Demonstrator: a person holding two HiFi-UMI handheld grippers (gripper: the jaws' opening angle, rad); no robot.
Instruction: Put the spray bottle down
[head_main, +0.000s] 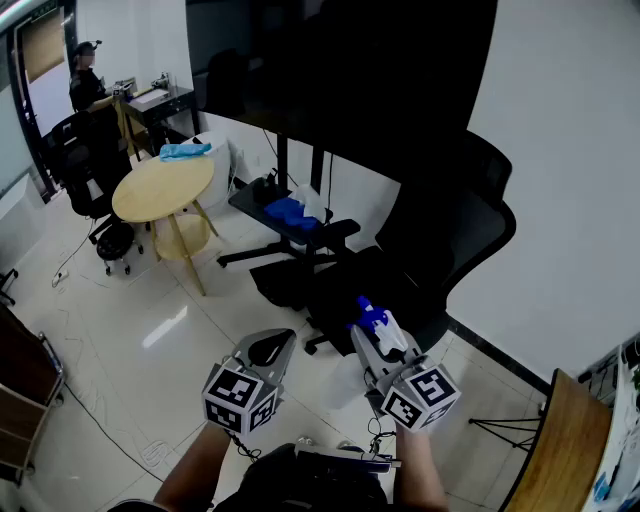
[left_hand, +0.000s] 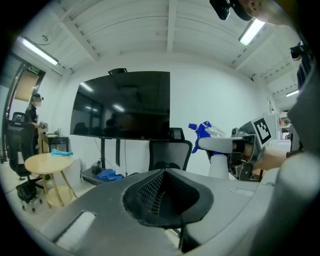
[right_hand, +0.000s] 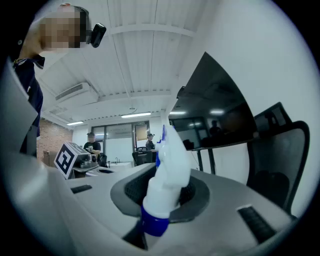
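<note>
My right gripper (head_main: 380, 338) is shut on a spray bottle (head_main: 373, 319) with a white head and a blue trigger, and holds it in the air in front of a black office chair (head_main: 440, 240). In the right gripper view the bottle (right_hand: 167, 162) stands between the jaws, its blue collar (right_hand: 154, 223) nearest the camera. The left gripper view shows the bottle (left_hand: 218, 164) upright at the right, gripped near its neck by the right gripper (left_hand: 235, 146). My left gripper (head_main: 268, 350) hovers beside it to the left, its jaws together on nothing (left_hand: 165, 192).
A large dark screen (head_main: 340, 70) on a stand is behind the chair, with a blue cloth (head_main: 285, 212) on its base. A round wooden table (head_main: 165, 187) bearing another blue cloth stands at the left. A person (head_main: 85, 85) is far back left. A wooden desk edge (head_main: 570, 440) is at lower right.
</note>
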